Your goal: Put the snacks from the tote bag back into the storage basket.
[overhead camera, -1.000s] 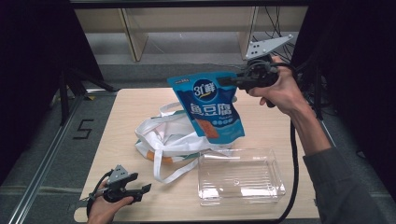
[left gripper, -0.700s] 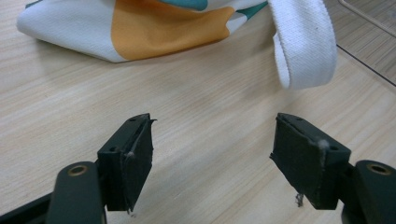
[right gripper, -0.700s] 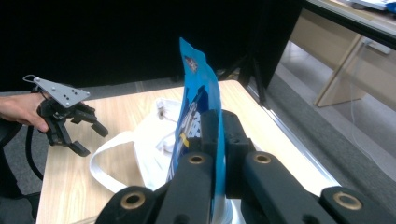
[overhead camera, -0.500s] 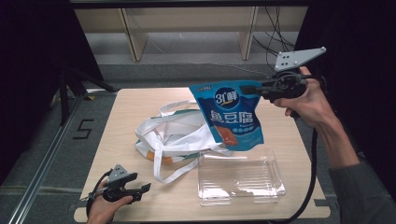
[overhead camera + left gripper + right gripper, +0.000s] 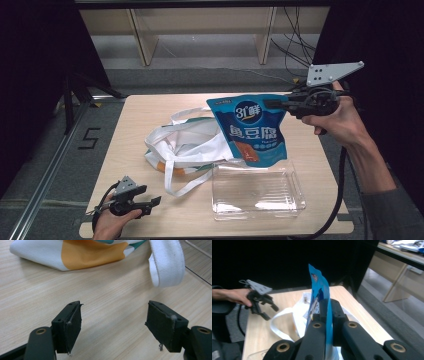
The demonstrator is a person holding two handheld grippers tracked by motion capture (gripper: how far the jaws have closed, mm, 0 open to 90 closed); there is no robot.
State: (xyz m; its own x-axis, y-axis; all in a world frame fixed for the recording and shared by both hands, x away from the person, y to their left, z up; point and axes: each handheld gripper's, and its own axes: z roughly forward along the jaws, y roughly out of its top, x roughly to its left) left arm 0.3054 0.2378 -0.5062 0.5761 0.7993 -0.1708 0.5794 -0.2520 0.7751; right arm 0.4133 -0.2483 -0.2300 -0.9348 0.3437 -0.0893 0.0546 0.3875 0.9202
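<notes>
One claw [image 5: 327,305] (right) on pouch [image 5: 255,127]

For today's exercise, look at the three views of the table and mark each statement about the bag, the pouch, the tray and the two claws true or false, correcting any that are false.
1. The right claw is shut on the top edge of the blue pouch. True.
2. The blue pouch lies flat inside the clear plastic tray. False: it hangs in the air from the right claw, above the table's far side of the tray.
3. The left claw holds the bag's white strap. False: its jaws are open with nothing between them, the strap lying beyond them.
4. The white cloth bag lies on the wooden table. True.
5. The clear plastic tray holds nothing. True.
</notes>
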